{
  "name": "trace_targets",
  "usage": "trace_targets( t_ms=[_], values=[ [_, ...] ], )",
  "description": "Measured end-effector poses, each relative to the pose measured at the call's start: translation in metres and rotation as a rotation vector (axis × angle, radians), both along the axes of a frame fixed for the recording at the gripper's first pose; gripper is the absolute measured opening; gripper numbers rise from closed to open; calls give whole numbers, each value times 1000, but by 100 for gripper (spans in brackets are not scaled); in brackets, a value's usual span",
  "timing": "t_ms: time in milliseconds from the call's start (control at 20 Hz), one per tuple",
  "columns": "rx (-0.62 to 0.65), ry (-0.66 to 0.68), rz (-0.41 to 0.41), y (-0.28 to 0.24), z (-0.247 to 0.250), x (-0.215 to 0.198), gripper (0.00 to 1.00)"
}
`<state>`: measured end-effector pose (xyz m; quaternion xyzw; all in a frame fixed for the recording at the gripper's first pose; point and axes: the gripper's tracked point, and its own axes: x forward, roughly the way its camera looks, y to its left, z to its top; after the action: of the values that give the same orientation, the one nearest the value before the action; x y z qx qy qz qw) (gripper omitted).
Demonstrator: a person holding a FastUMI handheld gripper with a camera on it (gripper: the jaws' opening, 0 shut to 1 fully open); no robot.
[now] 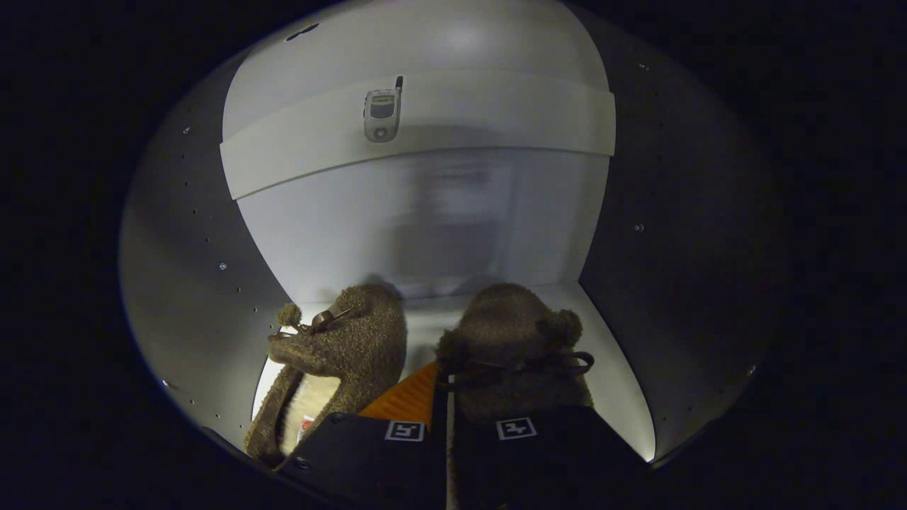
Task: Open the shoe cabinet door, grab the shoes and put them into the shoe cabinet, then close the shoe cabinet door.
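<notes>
- Inside shoe cabinet (212, 283), gripper view: two fuzzy brown slippers on bottom shelf (616, 397).
- Left slipper (340, 354) lies free, tilted.
- Hand-held gripper (443, 432) fingers nearly together, apparently clamping right slipper (517, 340); contact hidden.
- Flip phone (381, 113) on upper shelf (496, 120), beyond the fingers.

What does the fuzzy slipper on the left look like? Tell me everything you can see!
The left slipper is brown and fuzzy like a teddy bear, with a small round ear, a pair of little glasses across its top and a pale fleecy lining with a small tag inside. It sits on the white floor of the shoe cabinet, toe pointing to the back wall, leaning toward the left wall, beside the other slipper. The gripper looks nearly shut just behind the pair.
</notes>
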<state>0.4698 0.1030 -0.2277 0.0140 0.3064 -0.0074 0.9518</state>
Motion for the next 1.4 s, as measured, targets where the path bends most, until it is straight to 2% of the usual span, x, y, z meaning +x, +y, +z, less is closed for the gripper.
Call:
trace_targets(
  t_ms=[100,350,450,600,750,1000,1200,1400],
  values=[
    [30,16,15,7,3,-8,33],
    [12,-4,30,7,20,-39,87],
    [31,-29,40,10,31,-55,97],
    [74,-81,62,16,54,-88,97],
    [122,-194,59,17,90,-122,98],
    [76,-418,63,13,156,-205,98],
    [32,-520,77,5,197,-279,98],
    [42,-596,60,-12,240,-347,98]
  ],
)
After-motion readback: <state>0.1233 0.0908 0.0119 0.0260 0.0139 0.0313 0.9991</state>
